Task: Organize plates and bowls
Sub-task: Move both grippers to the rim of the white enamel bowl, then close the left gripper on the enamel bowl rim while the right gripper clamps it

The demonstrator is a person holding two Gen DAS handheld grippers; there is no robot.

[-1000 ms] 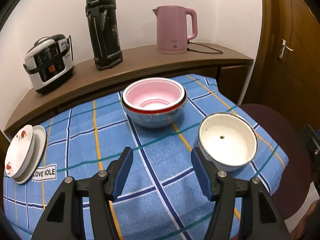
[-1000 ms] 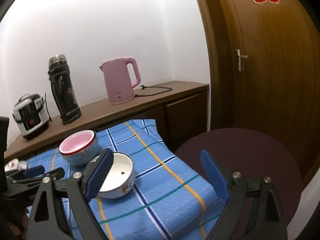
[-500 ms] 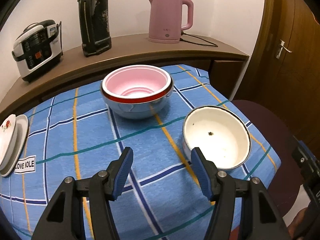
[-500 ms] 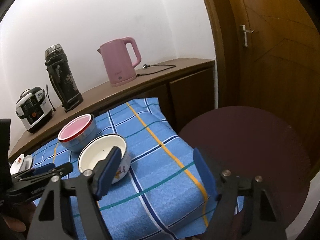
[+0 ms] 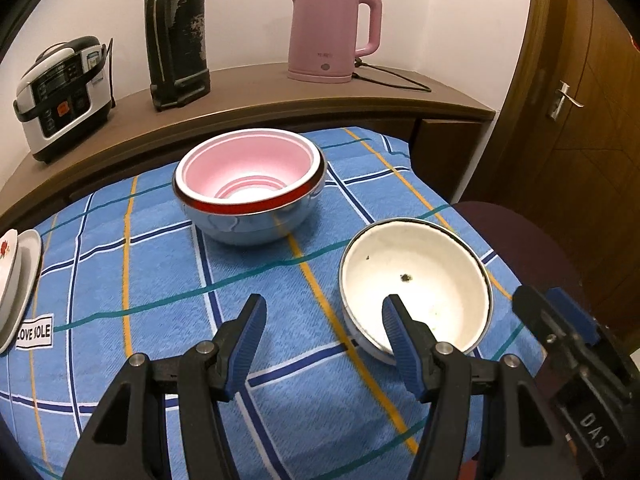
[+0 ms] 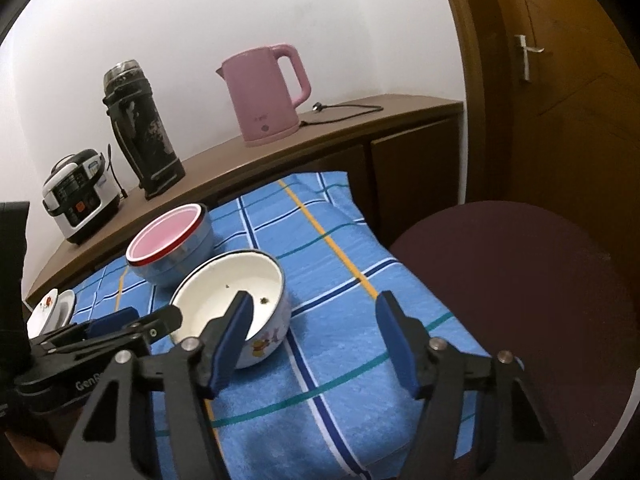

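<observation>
Both hand-held grippers have come lower and nearer the white enamel bowl (image 5: pixel 416 280); the right one's jaws have just been narrowing, with nothing between them.

Left to right: two small plates (image 5: pixel 18 276) lean at the left edge of the cloth-covered surface (image 5: pixel 160 264); the pink-lined bowl (image 5: pixel 250 188) sits mid-cloth; the left hand-held gripper (image 5: pixel 324 332) stands wide and empty, one finger over the white bowl's near rim; the right hand-held gripper (image 6: pixel 312 332) is half-open and empty beside it; judged step: reaching for the white bowl, which next needs a rim pinch before nesting.
</observation>
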